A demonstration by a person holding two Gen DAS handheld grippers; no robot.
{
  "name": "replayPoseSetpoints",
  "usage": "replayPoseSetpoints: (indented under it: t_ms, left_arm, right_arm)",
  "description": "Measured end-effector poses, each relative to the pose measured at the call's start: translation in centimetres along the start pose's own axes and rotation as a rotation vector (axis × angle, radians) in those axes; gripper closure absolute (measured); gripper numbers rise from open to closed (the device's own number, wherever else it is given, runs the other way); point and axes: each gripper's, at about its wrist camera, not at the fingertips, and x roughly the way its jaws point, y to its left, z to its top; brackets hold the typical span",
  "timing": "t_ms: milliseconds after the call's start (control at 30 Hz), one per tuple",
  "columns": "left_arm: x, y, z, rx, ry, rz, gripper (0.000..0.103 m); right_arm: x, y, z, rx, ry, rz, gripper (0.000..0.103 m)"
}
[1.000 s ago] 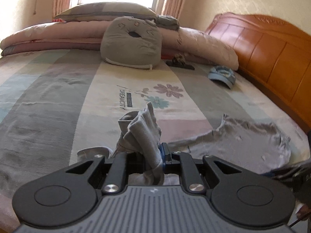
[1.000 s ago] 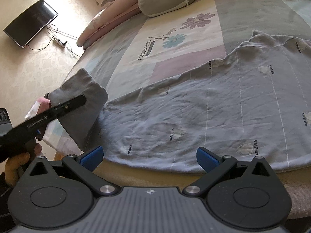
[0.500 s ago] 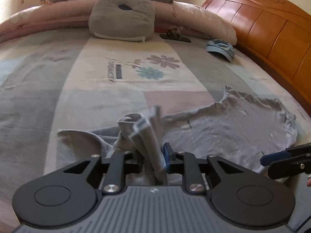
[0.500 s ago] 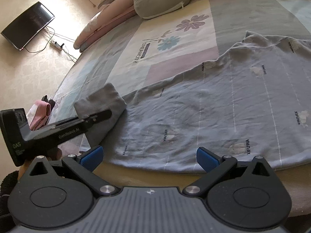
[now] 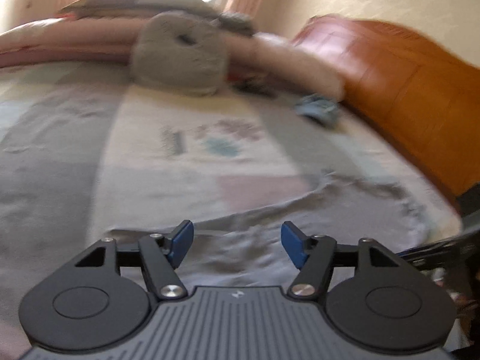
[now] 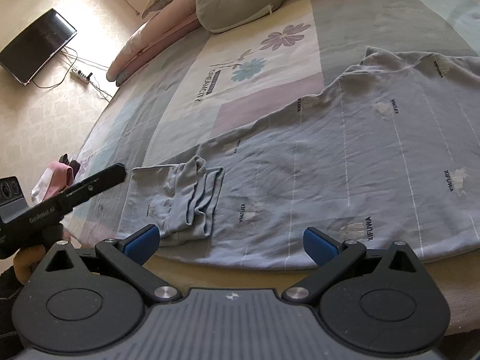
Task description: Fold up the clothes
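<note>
Left wrist view is blurred: the left claw (image 5: 237,244) is opening, nothing between its pads, over the grey shirt (image 6: 345,162) spread on the bed (image 6: 168,96), sleeve (image 6: 183,198) folded in. Right claw (image 6: 231,243) gapes empty; shirt's right edge cut off.

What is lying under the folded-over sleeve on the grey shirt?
The sleeve lies folded across the grey shirt, so shirt fabric sits directly beneath it. The bedspread lies below that. Whatever fabric the sleeve covers is hidden.
</note>
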Motion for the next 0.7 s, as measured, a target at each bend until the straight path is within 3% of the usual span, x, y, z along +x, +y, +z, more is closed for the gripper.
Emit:
replayPoseSetpoints:
  t_ms: [167, 367, 567, 700]
  left_arm:
    - [2.0, 2.5, -0.5, -0.028, 0.037, 0.075, 0.038]
    - [5.1, 4.4, -1.3, -0.037, 0.081, 0.109, 0.038]
    - [3.3, 4.1, -1.0, 0.015, 0.017, 0.104, 0.032]
    - [4.4, 5.8, -1.6, -0.054, 0.069, 0.136, 0.033]
  right_arm:
    - [0.2, 0.4, -0.1, -0.013, 0.004, 0.006, 0.0]
    - [0.8, 0.9, -0.2, -0.02, 0.019, -0.015, 0.0]
    - [0.9, 1.0, -0.2, -0.028, 0.022, -0.03, 0.0]
    - [1.6, 1.2, -0.1, -0.031, 0.029, -0.028, 0.0]
